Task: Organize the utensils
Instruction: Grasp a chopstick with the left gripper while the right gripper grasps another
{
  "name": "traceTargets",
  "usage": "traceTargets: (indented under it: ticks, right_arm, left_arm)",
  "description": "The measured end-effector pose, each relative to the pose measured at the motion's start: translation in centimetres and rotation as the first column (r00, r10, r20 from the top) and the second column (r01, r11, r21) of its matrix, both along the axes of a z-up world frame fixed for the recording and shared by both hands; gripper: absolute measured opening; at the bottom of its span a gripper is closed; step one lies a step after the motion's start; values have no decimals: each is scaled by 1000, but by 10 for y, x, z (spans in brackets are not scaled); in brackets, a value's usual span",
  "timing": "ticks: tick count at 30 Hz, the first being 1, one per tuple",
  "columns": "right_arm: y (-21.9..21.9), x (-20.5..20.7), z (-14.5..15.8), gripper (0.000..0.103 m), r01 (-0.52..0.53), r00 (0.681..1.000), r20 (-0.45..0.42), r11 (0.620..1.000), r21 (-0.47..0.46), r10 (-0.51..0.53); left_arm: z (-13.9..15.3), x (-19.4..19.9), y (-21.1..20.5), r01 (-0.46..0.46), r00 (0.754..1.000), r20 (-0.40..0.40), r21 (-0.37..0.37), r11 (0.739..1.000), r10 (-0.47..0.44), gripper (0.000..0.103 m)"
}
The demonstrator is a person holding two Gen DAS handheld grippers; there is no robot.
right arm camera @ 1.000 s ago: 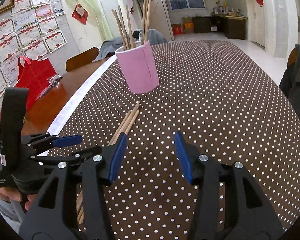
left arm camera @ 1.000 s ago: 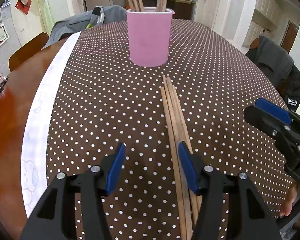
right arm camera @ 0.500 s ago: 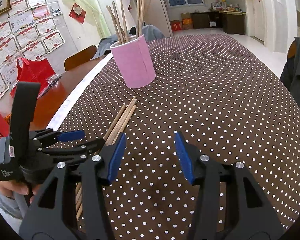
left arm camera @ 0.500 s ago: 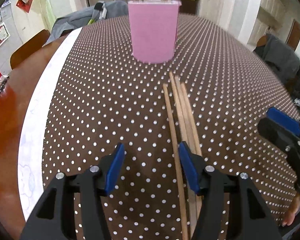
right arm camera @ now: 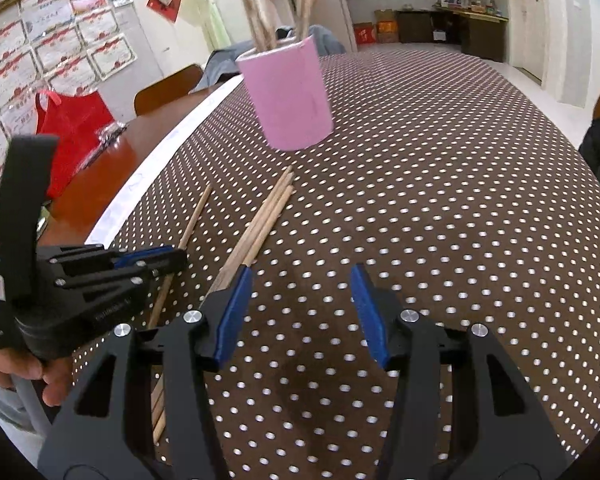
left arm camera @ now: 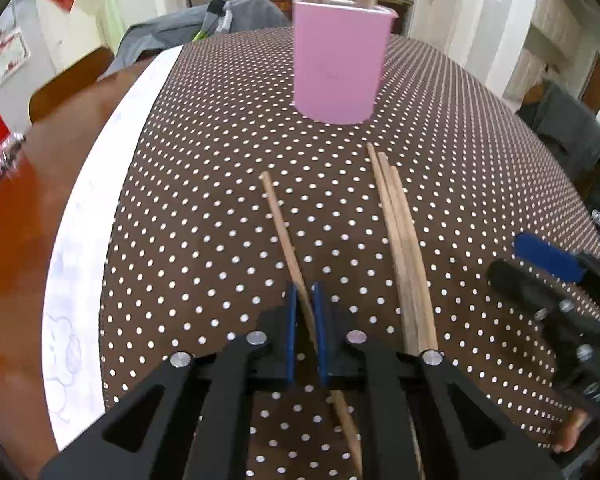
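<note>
my left gripper (left arm camera: 305, 316) just snapped closed, pinching one chopstick (left arm camera: 278, 216) off to the side of the loose bundle (left arm camera: 400, 232) on the dotted cloth (left arm camera: 204, 184), right gripper (right arm camera: 296, 312) spread over bare cloth beside that bundle, pink holder (left arm camera: 340, 68) with more sticks straight ahead, nothing blocking it

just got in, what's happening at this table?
A person is tidying chopsticks into the pink cup. The left gripper has just closed its jaws on a single chopstick, apart from the loose bundle on the dotted tablecloth. The right gripper hangs open beside the bundle, holding nothing.
</note>
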State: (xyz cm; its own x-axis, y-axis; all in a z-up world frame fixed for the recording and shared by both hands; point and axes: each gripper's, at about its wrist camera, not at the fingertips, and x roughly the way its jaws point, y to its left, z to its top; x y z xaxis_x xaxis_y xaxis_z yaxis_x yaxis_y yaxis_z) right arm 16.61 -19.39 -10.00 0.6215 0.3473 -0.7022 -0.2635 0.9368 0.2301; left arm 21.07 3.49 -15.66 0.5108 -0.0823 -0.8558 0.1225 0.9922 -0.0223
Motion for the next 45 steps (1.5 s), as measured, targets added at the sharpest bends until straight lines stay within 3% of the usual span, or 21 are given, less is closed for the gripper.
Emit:
traceTargets:
  ticks: [6, 18, 30, 32, 37, 45]
  right_arm:
    - [30, 9, -7, 51, -41, 999, -30, 997, -62, 39]
    - [60, 18, -11, 51, -55, 997, -56, 975, -214, 44]
    - [62, 31, -11, 50, -130, 983, -161, 943, -306, 83]
    - [66, 35, -10, 44, -153, 978, -183, 938, -310, 99]
    - [58, 51, -5, 16, -174, 967, -232, 939, -295, 106]
    - [38, 64, -4, 9, -232, 933, -324, 951, -206, 158]
  left_arm:
    - [-2, -1, 16, -19, 1000, 10, -69, 997, 20, 8]
    - [-4, -2, 17, -17, 1000, 15, -81, 997, 19, 8]
    - [-4, 2, 18, -14, 1000, -2, -76, 997, 14, 8]
    - [-4, 4, 17, -17, 1000, -9, -75, 997, 17, 8]
    - [-4, 9, 15, -19, 999, -27, -61, 998, 18, 6]
    - [-2, 7, 14, -27, 1000, -6, -66, 997, 27, 5]
